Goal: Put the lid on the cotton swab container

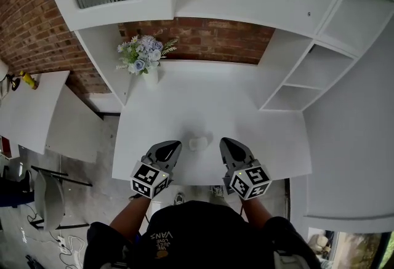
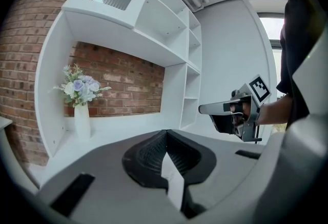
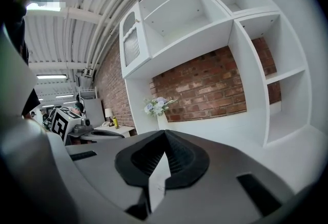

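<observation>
Head view: left gripper (image 1: pixel 172 146) and right gripper (image 1: pixel 227 144) are held over the near edge of the white bench (image 1: pixel 184 101), one on each side of the container (image 1: pixel 197 143). Neither touches it.

Jaws: both pairs are closed pad to pad with nothing between them, as each gripper view confirms. Both point out over the bench rather than down at it. I judge the hands are flanking the container, not working on it.

Container: small, pale, upright on the bench, just ahead of the jaw tips and between them. It is too small and blurred to tell whether it is capped or what it holds. No separate cap shows on the bench.

Elsewhere: a vase (image 1: pixel 150 74) of flowers (image 1: pixel 143 54) stands at the far left corner, well apart. The shelves (image 1: pixel 308 71) on the right appear bare.
</observation>
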